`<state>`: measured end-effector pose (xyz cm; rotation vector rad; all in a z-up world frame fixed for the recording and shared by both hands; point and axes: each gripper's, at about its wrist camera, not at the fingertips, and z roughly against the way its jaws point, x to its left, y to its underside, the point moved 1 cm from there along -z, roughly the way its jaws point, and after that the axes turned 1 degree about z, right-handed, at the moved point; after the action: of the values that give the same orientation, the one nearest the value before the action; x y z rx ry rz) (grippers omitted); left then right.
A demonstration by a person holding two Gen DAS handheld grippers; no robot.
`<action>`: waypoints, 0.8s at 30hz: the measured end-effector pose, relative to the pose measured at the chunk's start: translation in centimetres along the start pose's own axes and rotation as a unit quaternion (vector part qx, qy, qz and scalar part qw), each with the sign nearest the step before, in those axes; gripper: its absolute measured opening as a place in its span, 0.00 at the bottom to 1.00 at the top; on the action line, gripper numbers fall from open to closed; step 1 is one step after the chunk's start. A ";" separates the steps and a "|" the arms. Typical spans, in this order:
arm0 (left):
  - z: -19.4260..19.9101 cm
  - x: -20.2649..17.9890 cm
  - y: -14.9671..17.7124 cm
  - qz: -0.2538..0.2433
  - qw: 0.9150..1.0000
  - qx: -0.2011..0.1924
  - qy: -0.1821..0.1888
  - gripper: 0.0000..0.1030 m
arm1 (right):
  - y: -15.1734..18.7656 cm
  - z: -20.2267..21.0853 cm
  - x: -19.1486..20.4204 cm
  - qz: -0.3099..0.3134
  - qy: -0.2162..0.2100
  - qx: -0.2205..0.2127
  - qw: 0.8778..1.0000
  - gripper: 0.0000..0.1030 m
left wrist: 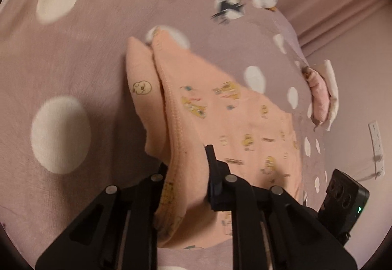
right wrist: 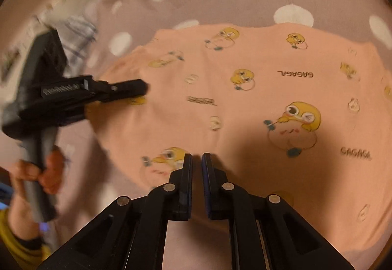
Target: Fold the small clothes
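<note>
Both claws hold the peach garment point(right wrist: 245, 98) (left claw point(left wrist: 186, 167) its raised side, right claw point(right wrist: 197, 159) the near hem), body stretching away

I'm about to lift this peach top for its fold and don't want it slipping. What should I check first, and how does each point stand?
1. Left gripper pinches the peach garment: ok, fabric bunched between its fingers.
2. Right gripper has cloth: cannot tell; fingers nearly shut at the hem.
3. Garment spread flat: not ok, left edge bunched.
4. Polka-dot bedspread not caught in either grip: cannot tell.
</note>
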<state>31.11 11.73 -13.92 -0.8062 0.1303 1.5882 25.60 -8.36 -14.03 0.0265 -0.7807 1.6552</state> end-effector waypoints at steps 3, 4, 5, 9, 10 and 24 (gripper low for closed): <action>0.6 -3.7 -0.3 -0.048 0.999 -0.009 -0.014 0.16 | -0.5 2.6 -2.6 -0.061 -0.020 -0.051 0.997 0.11; 0.6 -5.0 -0.3 -0.062 0.998 -0.009 -0.015 0.16 | -0.7 3.2 -3.7 -0.085 -0.032 -0.063 0.994 0.11; 0.5 -6.0 -0.2 -0.075 0.997 -0.008 -0.015 0.16 | -0.8 4.0 -5.3 -0.120 -0.052 -0.078 0.988 0.11; -1.3 -11.3 0.7 -0.136 0.990 0.006 -0.025 0.16 | -0.4 4.8 -8.9 -0.209 -0.107 -0.106 0.966 0.26; -2.1 -12.4 1.1 -0.151 0.988 0.017 -0.022 0.18 | -0.2 4.8 -10.0 -0.232 -0.123 -0.110 0.959 0.34; -8.4 -17.2 5.0 -0.227 0.968 0.105 -0.004 0.52 | 2.5 5.6 -15.4 -0.366 -0.222 -0.133 0.894 0.51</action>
<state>29.50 -7.87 -12.38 -0.6096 0.0971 1.1239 25.13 -24.56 -17.48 0.4662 -1.1637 0.8141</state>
